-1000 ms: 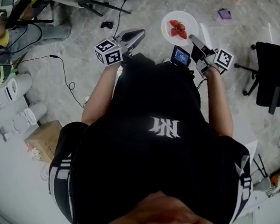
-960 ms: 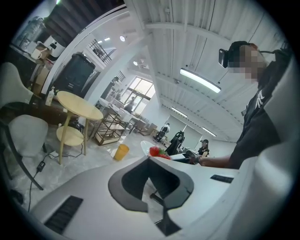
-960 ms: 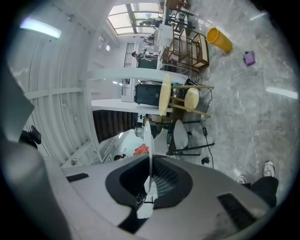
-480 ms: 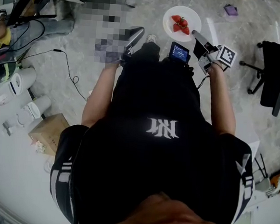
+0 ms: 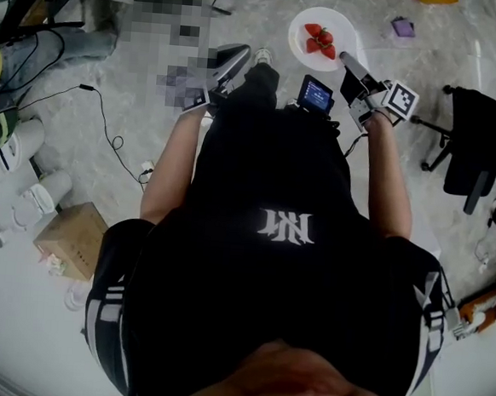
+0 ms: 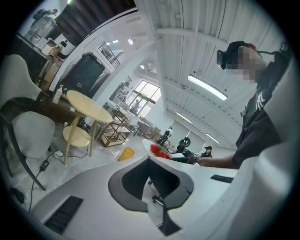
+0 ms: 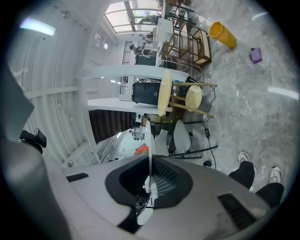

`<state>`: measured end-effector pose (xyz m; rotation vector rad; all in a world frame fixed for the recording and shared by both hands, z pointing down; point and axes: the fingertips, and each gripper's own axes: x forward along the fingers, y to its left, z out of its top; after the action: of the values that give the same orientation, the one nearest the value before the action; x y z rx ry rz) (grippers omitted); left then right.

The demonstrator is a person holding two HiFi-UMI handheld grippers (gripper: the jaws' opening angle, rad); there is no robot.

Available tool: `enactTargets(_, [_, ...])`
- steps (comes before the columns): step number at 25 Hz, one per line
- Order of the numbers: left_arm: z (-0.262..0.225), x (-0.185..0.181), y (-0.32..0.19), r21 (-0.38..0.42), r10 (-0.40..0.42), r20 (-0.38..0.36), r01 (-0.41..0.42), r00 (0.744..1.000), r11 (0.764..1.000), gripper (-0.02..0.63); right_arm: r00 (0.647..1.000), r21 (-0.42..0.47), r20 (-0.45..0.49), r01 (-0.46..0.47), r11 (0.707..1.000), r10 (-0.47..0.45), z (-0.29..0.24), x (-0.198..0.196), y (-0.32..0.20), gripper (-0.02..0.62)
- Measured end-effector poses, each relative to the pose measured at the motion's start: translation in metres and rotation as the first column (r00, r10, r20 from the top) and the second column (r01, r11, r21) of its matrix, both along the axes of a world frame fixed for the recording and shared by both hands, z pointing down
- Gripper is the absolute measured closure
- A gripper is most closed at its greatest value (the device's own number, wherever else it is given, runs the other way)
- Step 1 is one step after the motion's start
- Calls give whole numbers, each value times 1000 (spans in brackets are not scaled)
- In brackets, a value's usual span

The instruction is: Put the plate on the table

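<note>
A white plate (image 5: pixel 323 32) with red strawberries (image 5: pixel 319 39) on it hangs above the marble floor, ahead of the person. My right gripper (image 5: pixel 346 60) is shut on the plate's near rim. In the right gripper view the plate (image 7: pixel 149 140) stands edge-on between the pads, the strawberries (image 7: pixel 141 150) on its left side. My left gripper (image 5: pixel 230 63) is level with the right one, to the left, shut with nothing between its jaws. From the left gripper view the plate (image 6: pixel 149 146) and its strawberries (image 6: pixel 159 150) appear off to the right. A round pale table (image 6: pixel 89 106) stands in the distance.
A yellow bucket (image 7: pixel 222 33) lies on its side on the floor and a purple object (image 5: pixel 402 27) is near it. A black office chair (image 5: pixel 475 142) stands to the right. A cardboard box (image 5: pixel 69 239) and cables (image 5: pixel 108 131) lie at the left. White chairs (image 6: pixel 33 133) stand by the table.
The person has stepped forward: a shoe now shows between the grippers and the floor has slid back. Both grippers moved along with the body. The plate stays in the right gripper.
</note>
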<state>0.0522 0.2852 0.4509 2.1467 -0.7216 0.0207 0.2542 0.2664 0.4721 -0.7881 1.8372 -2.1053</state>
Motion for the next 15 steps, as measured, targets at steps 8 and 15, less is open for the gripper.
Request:
enactTargets(8, [23,-44,-89,13,-14,-52,15,999,1000,604,998,25,-55,13,1000,-12,-4,-33,-85,580])
enactTargets(15, [26,-75,-172,56,21,-93,-16,995,998,604,996,61,-84,2,998,3,-13,-68,-150,581])
